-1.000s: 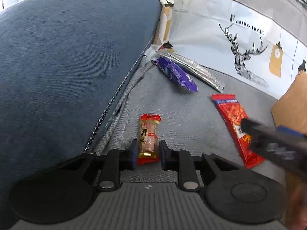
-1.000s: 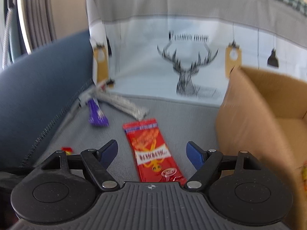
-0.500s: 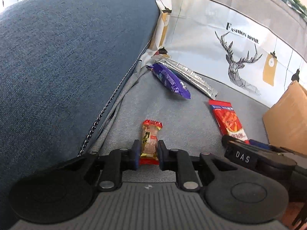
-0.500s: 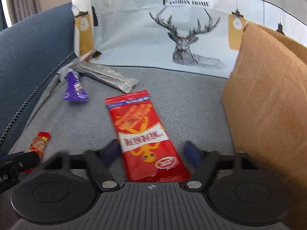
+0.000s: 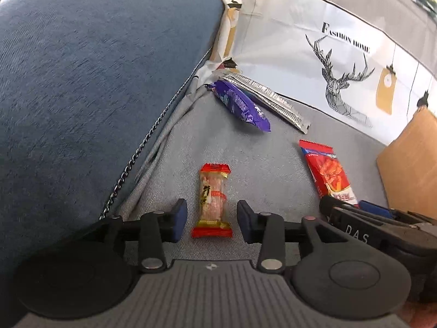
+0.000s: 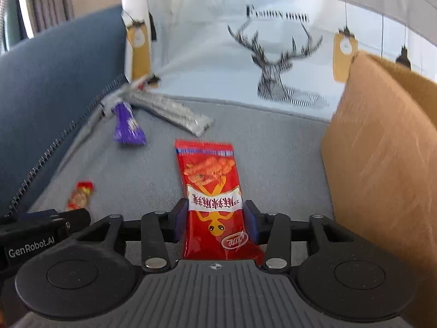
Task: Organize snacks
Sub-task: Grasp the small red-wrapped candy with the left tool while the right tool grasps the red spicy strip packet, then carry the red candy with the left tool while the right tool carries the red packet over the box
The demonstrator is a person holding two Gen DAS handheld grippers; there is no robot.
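My right claw [image 6: 215, 220] is pinching the long red snack bag [image 6: 211, 191], which points straight ahead; the cardboard box [image 6: 382, 164] sits just to its right. My left claw [image 5: 211, 220] is open around the small candy [image 5: 213, 199], not touching it.

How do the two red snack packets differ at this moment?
The small candy is short, with a clear middle showing its contents; the red chip packet is long, flat and fully printed. The candy lies untouched between the open left tongs; the right tongs are closed on the chip packet's sides. Both lie lengthwise on the grey cushion.
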